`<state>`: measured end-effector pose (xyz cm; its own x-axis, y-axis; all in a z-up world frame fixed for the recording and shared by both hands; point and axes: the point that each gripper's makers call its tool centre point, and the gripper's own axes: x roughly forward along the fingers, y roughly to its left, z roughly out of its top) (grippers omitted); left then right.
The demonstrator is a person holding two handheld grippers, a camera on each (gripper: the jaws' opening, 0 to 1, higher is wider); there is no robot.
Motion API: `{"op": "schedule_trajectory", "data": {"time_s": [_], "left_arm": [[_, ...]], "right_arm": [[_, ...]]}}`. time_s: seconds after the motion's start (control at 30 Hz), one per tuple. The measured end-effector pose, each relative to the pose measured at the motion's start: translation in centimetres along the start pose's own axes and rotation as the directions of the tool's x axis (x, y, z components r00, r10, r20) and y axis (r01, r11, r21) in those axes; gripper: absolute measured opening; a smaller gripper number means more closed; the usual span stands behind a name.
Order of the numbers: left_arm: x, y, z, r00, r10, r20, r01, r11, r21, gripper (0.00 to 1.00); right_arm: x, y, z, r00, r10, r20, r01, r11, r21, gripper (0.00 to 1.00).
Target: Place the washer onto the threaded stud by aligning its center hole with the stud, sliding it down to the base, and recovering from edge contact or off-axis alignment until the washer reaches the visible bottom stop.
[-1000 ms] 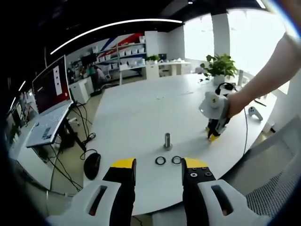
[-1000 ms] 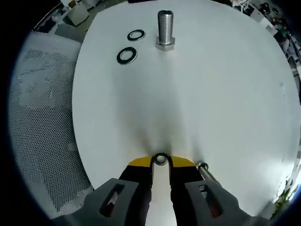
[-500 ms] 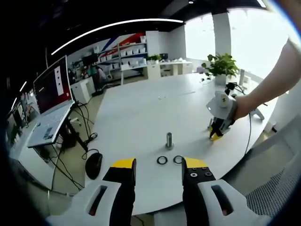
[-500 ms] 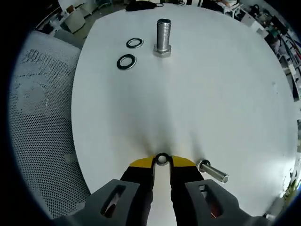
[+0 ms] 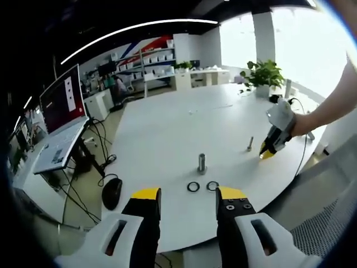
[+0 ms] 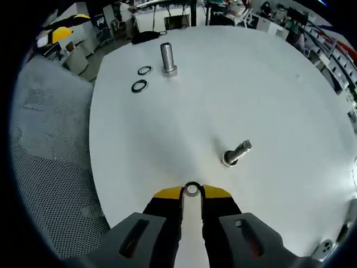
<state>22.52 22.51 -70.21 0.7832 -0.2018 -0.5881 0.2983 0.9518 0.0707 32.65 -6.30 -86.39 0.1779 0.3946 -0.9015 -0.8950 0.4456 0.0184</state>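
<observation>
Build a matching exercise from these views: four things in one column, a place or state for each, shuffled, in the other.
1. large threaded stud
2. two washers
3. right gripper
4. small bolt

A. shut on a small ring
B. lying flat on the table
C. upright beside the washers
D. standing alone nearest the right gripper

Pairs: 1-C, 2-B, 3-A, 4-D
</observation>
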Motion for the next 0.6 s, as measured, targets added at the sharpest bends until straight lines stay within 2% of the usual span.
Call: {"op": "schedule_trajectory", "data": {"time_s": [0.07, 0.2, 0.4, 0.6], "left_arm": [[0.0, 0.1, 0.0, 1.000, 0.003, 0.002, -0.003, 1.000, 0.001, 0.38], [-0.2, -0.1, 0.4, 1.000, -0.003, 0.022, 0.003, 1.000, -0.003, 0.38], [-0.1, -0.3, 0.3, 1.000, -0.009, 0.013, 0.009, 1.000, 0.002, 0.39], [-0.2, -0.2, 0.3, 1.000, 0.001, 0.017, -0.001, 1.000, 0.000, 0.39]], "right_arm": [[-0.7, -0.6, -0.2, 1.000, -0.008, 0.013, 0.007, 1.000, 0.019, 0.14], [-2.2, -1.6, 0.9, 0.996, -0.046, 0.077, 0.043, 0.998, 0.034, 0.14], [-3.7, -2.3, 3.2, 0.988, -0.068, 0.139, 0.068, 0.998, 0.010, 0.14], [-4.4, -2.7, 4.8, 0.982, -0.082, 0.168, 0.089, 0.996, -0.031, 0.14]]}}
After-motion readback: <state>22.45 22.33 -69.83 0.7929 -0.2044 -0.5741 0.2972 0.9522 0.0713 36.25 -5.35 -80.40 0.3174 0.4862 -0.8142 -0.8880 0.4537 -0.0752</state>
